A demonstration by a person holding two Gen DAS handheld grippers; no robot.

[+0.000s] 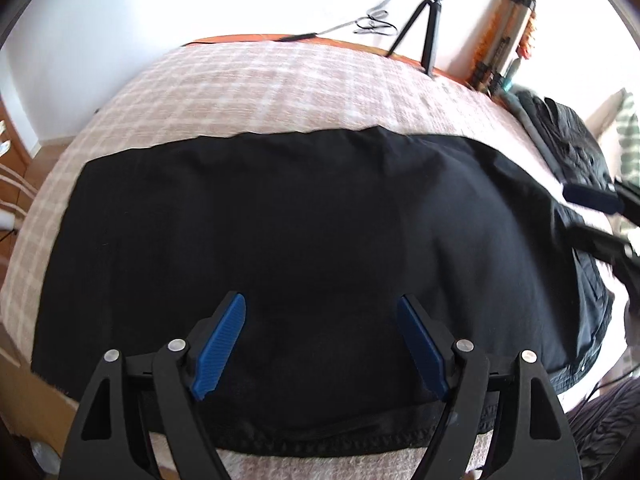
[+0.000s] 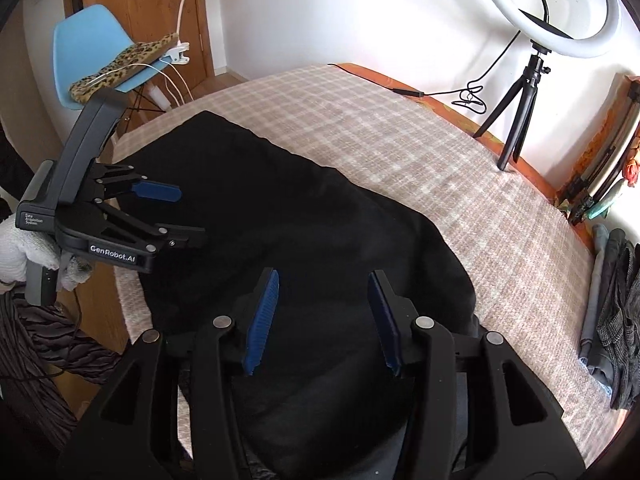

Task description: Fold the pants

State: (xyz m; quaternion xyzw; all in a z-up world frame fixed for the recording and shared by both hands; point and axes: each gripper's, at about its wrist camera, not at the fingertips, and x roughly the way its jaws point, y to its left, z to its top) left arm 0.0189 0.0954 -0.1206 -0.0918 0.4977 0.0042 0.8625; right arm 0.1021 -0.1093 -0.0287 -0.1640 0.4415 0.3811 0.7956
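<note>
Black fabric pants (image 1: 300, 220), folded flat on checked bedspread (image 1: 248, 88). Left claw (image 1: 320, 344) spread, empty; right claw (image 2: 324, 320) likewise. Regrip at one end; fold across evenly.

beyond the jaws, past the black pants (image 1: 304, 216), bare checked bedcover (image 1: 248, 84) lies open. a tripod (image 2: 520, 108) stands far ahead-right; a clothes pile (image 2: 616, 312) blocks the right.
</note>
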